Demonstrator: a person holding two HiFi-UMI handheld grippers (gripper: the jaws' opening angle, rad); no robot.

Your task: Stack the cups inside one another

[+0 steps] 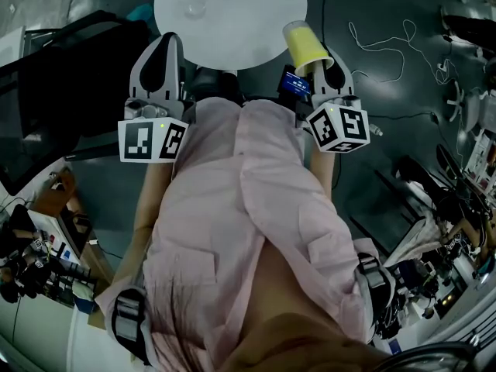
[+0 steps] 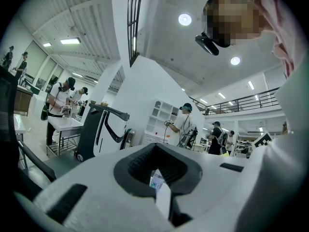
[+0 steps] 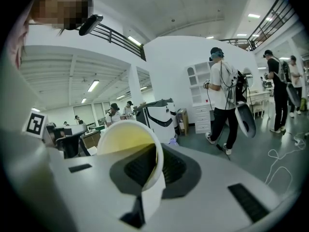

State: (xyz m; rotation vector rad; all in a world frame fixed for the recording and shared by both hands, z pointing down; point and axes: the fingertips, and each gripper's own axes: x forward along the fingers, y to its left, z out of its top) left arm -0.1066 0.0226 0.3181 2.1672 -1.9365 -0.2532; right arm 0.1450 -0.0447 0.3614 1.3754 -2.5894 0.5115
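In the head view my right gripper (image 1: 322, 67) is shut on the wall of a yellow paper cup (image 1: 304, 45), held tilted just off the near right edge of the round white table (image 1: 256, 29). The right gripper view shows the cup (image 3: 126, 146) with its white rim pinched between the jaws of the right gripper (image 3: 154, 153), mouth facing the camera. A small clear cup (image 1: 195, 8) stands on the table. My left gripper (image 1: 166, 40) hovers at the table's near left edge. Its jaws meet with nothing between them, as the left gripper view also shows of the left gripper (image 2: 156, 146).
A black chair (image 1: 70, 76) stands left of the table. Cables (image 1: 387, 45) lie on the dark floor to the right. Cluttered desks (image 1: 39, 262) flank me at both sides. Several people (image 3: 224, 100) and a white machine (image 2: 99, 129) stand farther off in the room.
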